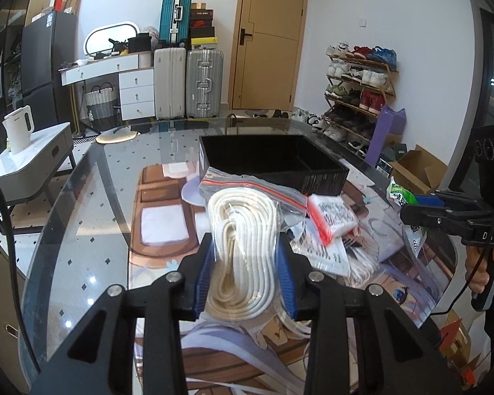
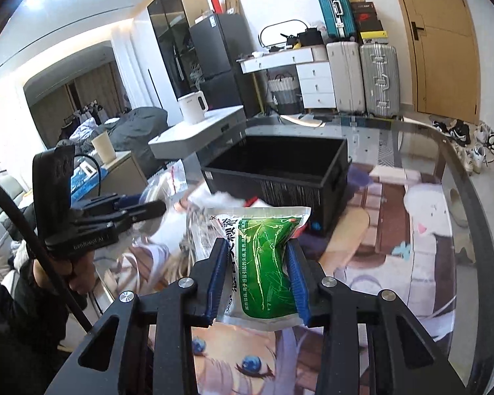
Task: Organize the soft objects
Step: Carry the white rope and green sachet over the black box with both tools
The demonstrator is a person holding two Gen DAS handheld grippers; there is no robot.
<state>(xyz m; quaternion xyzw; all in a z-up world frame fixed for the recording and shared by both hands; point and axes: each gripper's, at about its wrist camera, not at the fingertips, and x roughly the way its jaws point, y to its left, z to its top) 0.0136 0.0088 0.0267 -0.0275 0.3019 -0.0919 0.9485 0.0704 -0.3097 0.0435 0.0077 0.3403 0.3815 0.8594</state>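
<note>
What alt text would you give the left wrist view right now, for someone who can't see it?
The left gripper is shut on a clear zip bag of coiled white rope, held above a glass table with an illustrated mat. An open black rectangular box sits just beyond, and the right gripper holds a green-printed pouch at right.

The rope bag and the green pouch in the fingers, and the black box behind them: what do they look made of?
Rope bag: clear thin plastic, glossy and wrinkled, with a red zip strip; the cord inside looks like cream braided fibre. Green pouch: shiny printed plastic film, dented where the fingers press. Black box: matte and stiff-walled, with white print on its side; probably cardboard, possibly plastic.
</note>
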